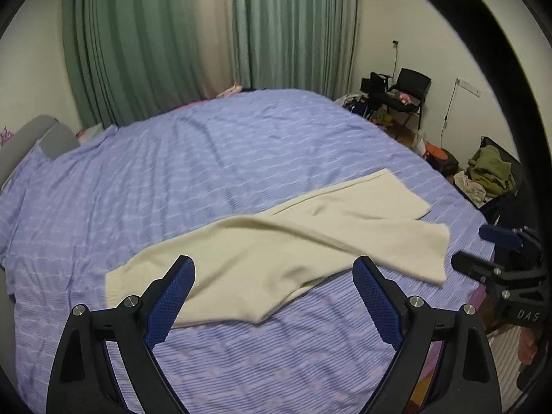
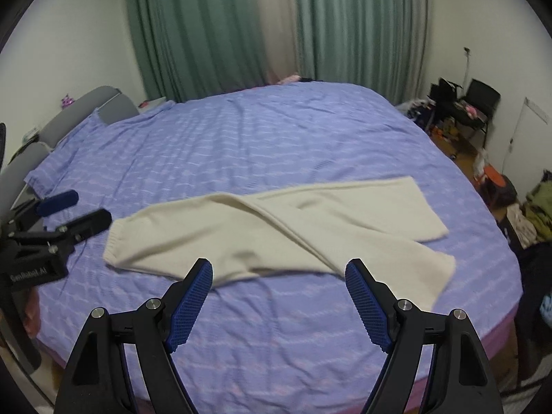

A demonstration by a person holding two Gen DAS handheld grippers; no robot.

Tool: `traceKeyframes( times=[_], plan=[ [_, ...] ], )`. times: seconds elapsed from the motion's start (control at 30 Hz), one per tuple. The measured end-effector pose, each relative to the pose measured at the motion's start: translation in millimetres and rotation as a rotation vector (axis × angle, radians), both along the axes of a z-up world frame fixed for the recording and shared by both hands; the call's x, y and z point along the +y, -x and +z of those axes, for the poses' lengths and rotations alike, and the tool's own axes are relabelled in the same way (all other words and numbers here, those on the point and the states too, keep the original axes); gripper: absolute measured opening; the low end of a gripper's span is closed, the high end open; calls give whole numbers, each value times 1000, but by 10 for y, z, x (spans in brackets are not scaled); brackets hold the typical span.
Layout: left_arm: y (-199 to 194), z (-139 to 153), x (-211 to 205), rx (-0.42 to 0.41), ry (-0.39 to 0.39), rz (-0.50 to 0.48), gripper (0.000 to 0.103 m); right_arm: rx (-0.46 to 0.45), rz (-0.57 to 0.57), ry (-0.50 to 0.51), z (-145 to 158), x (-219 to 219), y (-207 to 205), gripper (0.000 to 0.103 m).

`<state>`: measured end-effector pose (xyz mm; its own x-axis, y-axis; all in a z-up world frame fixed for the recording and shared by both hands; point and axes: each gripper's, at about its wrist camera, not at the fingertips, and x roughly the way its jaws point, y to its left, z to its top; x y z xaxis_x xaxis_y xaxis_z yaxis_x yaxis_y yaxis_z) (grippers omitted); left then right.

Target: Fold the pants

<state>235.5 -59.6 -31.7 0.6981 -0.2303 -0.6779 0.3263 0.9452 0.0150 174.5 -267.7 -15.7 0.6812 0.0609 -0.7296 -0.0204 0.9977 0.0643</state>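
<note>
Cream pants [image 1: 276, 248] lie spread flat on the purple bedspread [image 1: 207, 158], waistband at the left, the two legs running right and overlapping. They also show in the right wrist view [image 2: 276, 231]. My left gripper [image 1: 274, 269] is open and empty, hovering near the waistband end. My right gripper [image 2: 278, 270] is open and empty, hovering near the front edge of the legs. The right gripper shows in the left wrist view [image 1: 479, 246] beyond the leg ends. The left gripper shows in the right wrist view [image 2: 86, 208] left of the waistband.
Green curtains [image 2: 214, 27] hang behind the bed. A grey headboard [image 2: 103, 103] stands at the left. A black chair [image 1: 410, 93], bags and a pile of clothes [image 1: 490, 169] clutter the floor at the right. The bed's front edge [image 2: 448, 348] is close.
</note>
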Motion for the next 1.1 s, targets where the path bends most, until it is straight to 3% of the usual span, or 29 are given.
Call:
traceKeyframes(
  times=[0.13, 0.3, 0.43, 0.73, 1.1],
  plan=[
    [52, -31, -555, -12, 13, 50, 94, 18, 33, -38, -57, -605, 9, 79],
    [174, -167, -1203, 39, 76, 153, 94, 48, 118, -67, -167, -1297, -71, 79],
    [219, -353, -1482, 72, 79, 221, 94, 102, 166, -76, -335, -1740, -124, 79],
    [242, -912, -1916, 151, 15, 211, 94, 183, 170, -38, -915, -2178, -254, 79],
    [-41, -1709, -2136, 265, -75, 113, 94, 315, 147, 34, -1908, -2178, -473, 78]
  ],
)
